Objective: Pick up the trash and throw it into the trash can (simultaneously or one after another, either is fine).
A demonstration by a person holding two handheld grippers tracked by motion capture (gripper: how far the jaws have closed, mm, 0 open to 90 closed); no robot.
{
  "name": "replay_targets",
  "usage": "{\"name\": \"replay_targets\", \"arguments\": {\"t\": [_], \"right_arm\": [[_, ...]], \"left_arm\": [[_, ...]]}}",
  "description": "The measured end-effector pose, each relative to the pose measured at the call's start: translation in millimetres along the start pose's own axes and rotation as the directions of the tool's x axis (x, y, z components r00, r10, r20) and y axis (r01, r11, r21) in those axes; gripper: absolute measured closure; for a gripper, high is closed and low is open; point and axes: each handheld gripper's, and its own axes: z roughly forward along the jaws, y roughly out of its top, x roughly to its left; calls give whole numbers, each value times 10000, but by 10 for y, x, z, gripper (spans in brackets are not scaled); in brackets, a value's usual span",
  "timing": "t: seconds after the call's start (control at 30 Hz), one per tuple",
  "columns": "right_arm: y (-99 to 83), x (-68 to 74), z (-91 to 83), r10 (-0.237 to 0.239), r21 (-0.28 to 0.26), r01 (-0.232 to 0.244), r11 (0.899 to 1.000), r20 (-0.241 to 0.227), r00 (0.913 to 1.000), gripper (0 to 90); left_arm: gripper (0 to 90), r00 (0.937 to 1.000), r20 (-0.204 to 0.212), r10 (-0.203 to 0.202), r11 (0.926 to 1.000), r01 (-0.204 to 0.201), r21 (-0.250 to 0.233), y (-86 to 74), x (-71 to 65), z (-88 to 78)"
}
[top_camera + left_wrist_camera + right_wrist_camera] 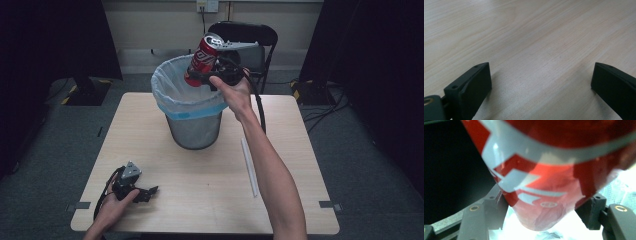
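A red drink can (pixel 202 60) with white markings hangs tilted above the mouth of a grey bin (pixel 194 127), which is lined with a pale blue bag (pixel 170 95). My right gripper (pixel 206 76) is shut on the can's lower half. In the right gripper view the can (pixel 554 170) sits squeezed between both jaws, with the bag's white plastic (pixel 624 185) below it. My left gripper (pixel 148 192) rests on the table (pixel 210 200) near its front left corner, jaws wide open on bare wood (pixel 541 62) with nothing between them.
A long white strip (pixel 249 166) lies on the table to the right of the bin. A black folding chair (pixel 250 45) stands behind the table's far edge. Dark curtains flank the room, and cables lie on the floor at right.
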Motion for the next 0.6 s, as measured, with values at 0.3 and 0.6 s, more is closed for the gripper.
{"name": "replay_targets", "arguments": {"t": [0.3,0.6], "right_arm": [[-1,-56,74,253,409,-269,9988,389,9989,267],[-14,-30,101,273,425,-290,9987,398,9988,220]], "left_arm": [[28,10000,-6,-60,10000,59,-38,-3,-6,1],[28,10000,6,-77,10000,77,-40,-3,-7,1]]}}
